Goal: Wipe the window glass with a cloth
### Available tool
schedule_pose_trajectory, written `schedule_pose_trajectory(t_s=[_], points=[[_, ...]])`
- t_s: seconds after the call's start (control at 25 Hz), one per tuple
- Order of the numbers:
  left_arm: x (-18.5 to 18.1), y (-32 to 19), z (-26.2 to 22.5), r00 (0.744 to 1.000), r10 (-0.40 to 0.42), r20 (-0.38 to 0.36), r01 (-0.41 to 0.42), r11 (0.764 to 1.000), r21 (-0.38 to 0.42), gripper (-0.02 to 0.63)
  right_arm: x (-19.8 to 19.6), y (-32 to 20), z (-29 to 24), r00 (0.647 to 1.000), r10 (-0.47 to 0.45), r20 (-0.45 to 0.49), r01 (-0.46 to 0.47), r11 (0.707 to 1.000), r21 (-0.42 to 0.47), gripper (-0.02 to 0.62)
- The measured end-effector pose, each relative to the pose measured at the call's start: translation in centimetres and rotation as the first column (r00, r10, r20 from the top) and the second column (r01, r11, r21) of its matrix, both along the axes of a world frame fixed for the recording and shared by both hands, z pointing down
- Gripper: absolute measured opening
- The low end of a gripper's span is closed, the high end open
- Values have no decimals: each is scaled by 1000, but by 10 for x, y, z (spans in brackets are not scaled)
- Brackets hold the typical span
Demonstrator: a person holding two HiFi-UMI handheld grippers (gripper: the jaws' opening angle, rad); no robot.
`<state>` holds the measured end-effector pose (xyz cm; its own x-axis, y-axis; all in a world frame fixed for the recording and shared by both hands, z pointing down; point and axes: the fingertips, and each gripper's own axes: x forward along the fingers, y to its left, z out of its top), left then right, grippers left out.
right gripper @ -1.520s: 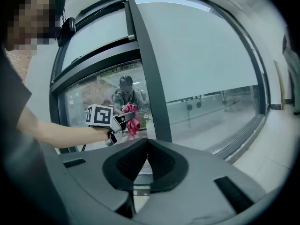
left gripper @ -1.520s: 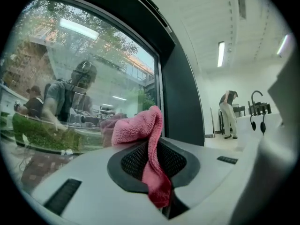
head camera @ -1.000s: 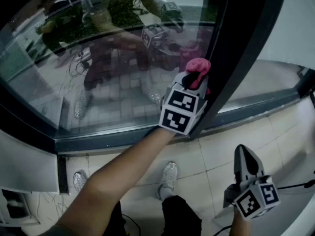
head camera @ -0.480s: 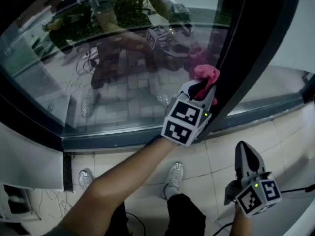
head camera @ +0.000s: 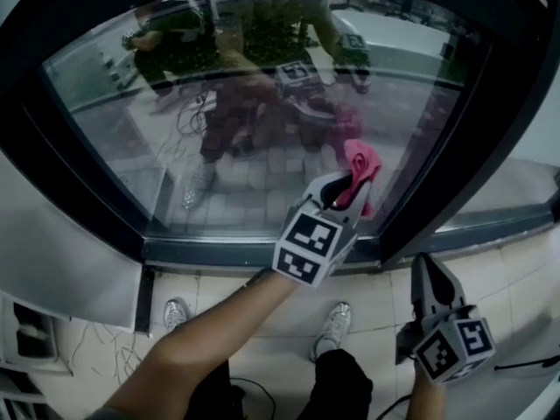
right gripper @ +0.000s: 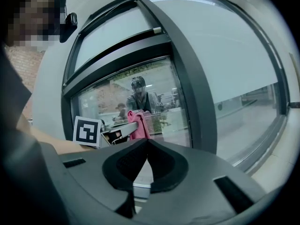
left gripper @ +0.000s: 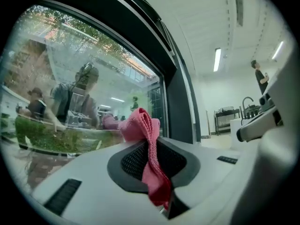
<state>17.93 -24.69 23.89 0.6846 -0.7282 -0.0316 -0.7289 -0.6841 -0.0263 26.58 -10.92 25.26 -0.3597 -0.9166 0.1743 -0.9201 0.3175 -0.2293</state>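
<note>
A pink cloth [head camera: 360,160] is pinched in my left gripper [head camera: 348,185], which is shut on it and holds it at the window glass [head camera: 254,121], near the pane's lower right corner. In the left gripper view the cloth [left gripper: 143,125] bunches up out of the closed jaws, with the glass [left gripper: 70,78] just behind it. My right gripper [head camera: 423,268] hangs low at the right over the floor, shut, with nothing in it. Its own view shows the jaws [right gripper: 147,146] meeting, and the cloth [right gripper: 139,123] farther off against the glass.
A dark window post [head camera: 459,164] rises just right of the cloth. The dark sill [head camera: 245,252] runs below the pane. A white wall panel [head camera: 61,261] stands at the left. The person's shoes [head camera: 334,322] and thin cables [head camera: 96,348] are on the tiled floor.
The left gripper and the cloth have shifted a little lower in the picture, closer to the sill. The head view has tilted, so more of the pane shows. The right gripper has barely moved.
</note>
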Motion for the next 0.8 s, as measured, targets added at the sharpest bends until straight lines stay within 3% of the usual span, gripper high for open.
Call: schedule_pose_trajectory(t_s=[0.4, 0.8], points=[[-160, 20, 2, 983, -181, 3, 181, 983, 0, 55, -125, -8, -8, 987, -161, 9, 161, 987, 14, 8], [-360, 55, 27, 903, -430, 16, 430, 902, -26, 55, -272, -8, 5, 940, -340, -1, 340, 940, -17, 8]])
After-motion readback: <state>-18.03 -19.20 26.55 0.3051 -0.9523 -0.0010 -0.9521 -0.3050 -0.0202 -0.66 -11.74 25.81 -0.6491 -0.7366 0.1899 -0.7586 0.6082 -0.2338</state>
